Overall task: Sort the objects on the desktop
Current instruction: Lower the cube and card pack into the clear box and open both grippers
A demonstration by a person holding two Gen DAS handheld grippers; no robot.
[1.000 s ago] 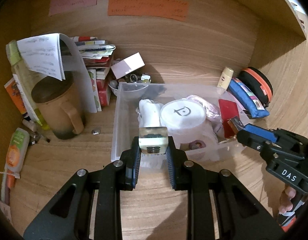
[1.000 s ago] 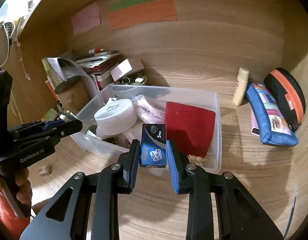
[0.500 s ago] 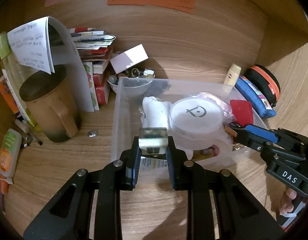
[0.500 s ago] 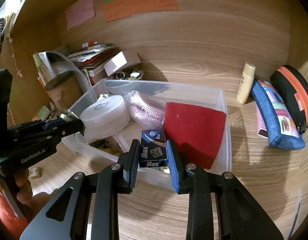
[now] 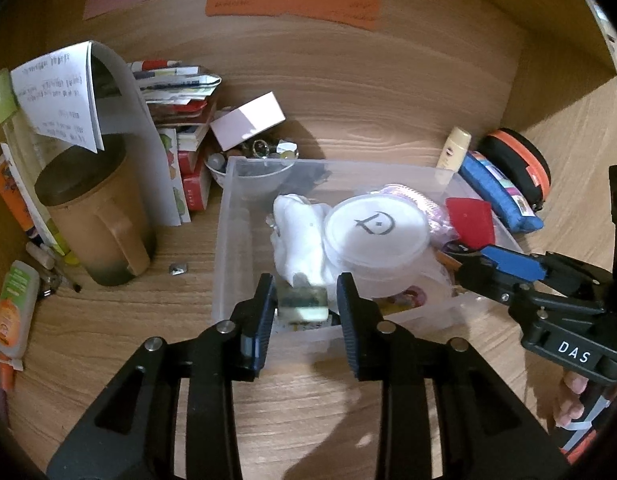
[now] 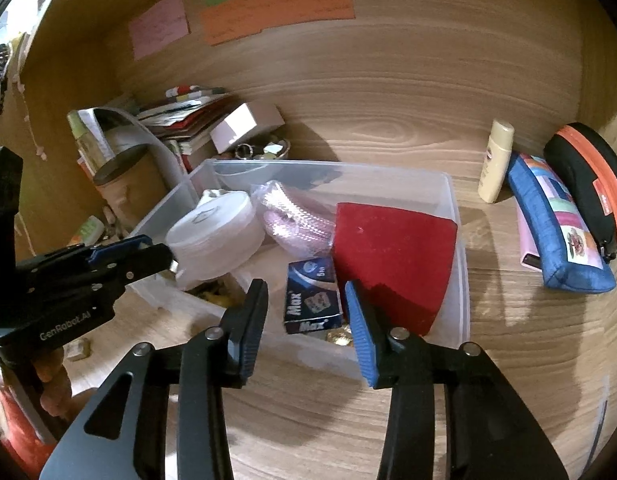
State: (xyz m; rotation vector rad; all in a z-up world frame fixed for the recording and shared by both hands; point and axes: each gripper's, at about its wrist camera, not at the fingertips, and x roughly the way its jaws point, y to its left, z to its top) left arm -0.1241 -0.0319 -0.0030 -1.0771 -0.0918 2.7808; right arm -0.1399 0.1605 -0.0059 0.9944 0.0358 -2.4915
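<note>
Both grippers hang spread over the bin [image 5: 224, 240]: the left gripper [image 5: 304, 300] around a tile [image 5: 304, 306], the right gripper [image 6: 304, 308] around a blue box [image 6: 311, 300], both dropped inside. Tube [image 6: 495, 160], pouches [image 6: 556, 220] at right and mug [image 5: 92, 216] at left remain outside.

"DAS" is printed in white on the right hand-held gripper [image 5: 504, 266]; "GenRobot.AI" marks the left hand-held gripper [image 6: 136, 258]. A small blue box [image 6: 311, 298] in the clear bin [image 6: 448, 184] reads "Max". A white round lid [image 5: 376, 228] bears a D-shaped logo.
</note>
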